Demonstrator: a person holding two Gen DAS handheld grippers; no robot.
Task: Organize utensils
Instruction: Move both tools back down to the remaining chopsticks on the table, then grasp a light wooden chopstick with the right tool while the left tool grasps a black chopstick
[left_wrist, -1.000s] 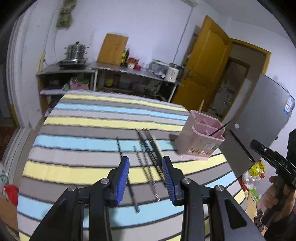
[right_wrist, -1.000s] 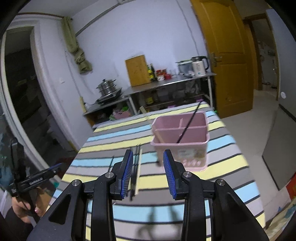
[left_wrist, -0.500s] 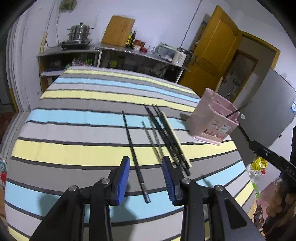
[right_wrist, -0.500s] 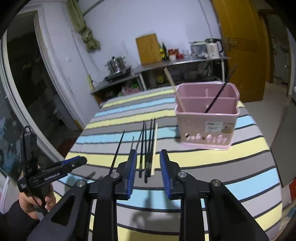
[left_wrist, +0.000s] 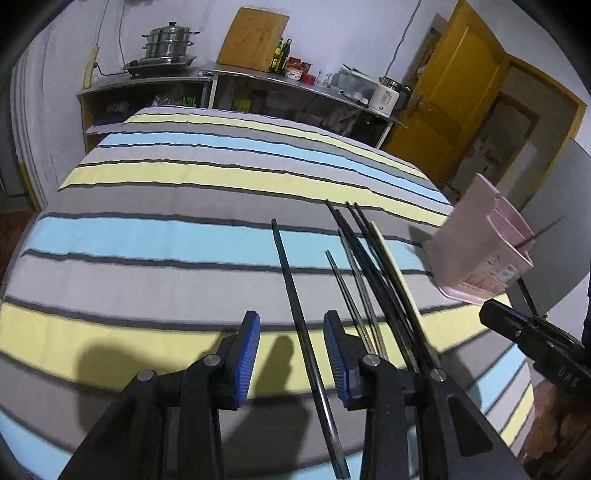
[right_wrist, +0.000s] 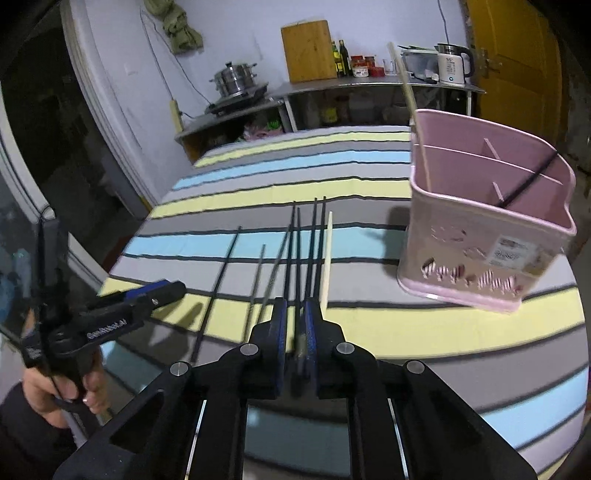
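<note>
Several black and metal chopsticks and one pale wooden chopstick (right_wrist: 327, 258) lie side by side on the striped tablecloth (right_wrist: 369, 184). To their right stands the pink divided holder (right_wrist: 480, 229), also in the left wrist view (left_wrist: 484, 251); a black and a wooden chopstick lean inside it. My left gripper (left_wrist: 291, 332) is open, low over the cloth, with one separate black chopstick (left_wrist: 291, 291) lying between its jaws, untouched. My right gripper (right_wrist: 295, 314) is closing around a black chopstick (right_wrist: 297, 258); a narrow gap still shows beside it.
A steel counter (right_wrist: 332, 88) behind the table carries a pot, a cutting board, bottles and a kettle. A yellow door (left_wrist: 454, 103) is at the right. The holder stands close to the table's right edge. A hand (right_wrist: 55, 391) holds the left gripper.
Both grippers came down and forward to the row of chopsticks. The right jaws narrowed from wide apart to almost together. The left jaws kept their width.
</note>
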